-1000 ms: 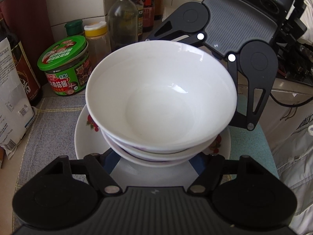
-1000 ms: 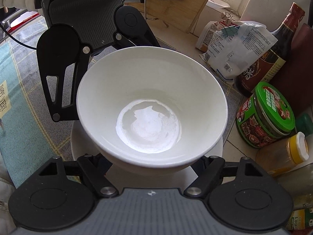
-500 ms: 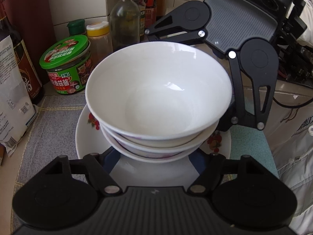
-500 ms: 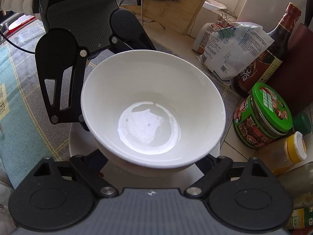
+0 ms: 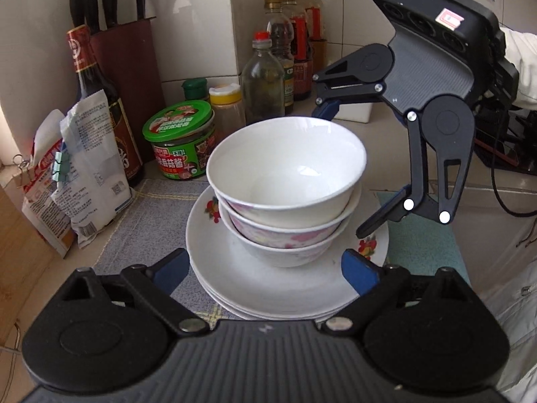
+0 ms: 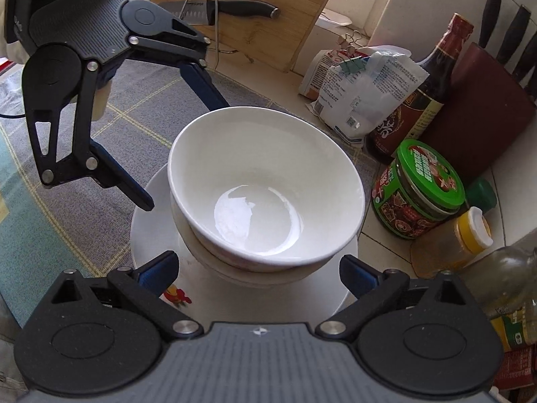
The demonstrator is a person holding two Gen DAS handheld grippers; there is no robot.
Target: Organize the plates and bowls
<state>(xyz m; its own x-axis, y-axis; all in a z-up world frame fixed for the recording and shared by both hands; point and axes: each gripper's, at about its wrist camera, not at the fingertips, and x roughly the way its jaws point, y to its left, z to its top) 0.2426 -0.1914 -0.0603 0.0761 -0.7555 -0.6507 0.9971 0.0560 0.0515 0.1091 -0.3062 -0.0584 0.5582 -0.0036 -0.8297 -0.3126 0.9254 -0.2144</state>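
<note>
Bowls [image 5: 285,181] sit nested on plates [image 5: 268,288]; both my grippers, left [image 5: 265,268] and right [image 6: 258,268], are released, flanking them.

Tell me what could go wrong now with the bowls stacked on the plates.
1. The top bowl looks slightly off-centre in the nested bowls, so a bump could tip it.
2. Both open grippers, left and right, flank the plates closely; one could knock the stack.
3. The green jar stands close by.

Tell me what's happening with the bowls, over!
Left gripper open, right gripper open, both empty. Bowls stacked on plates. Green-lidded jar close behind.
</note>
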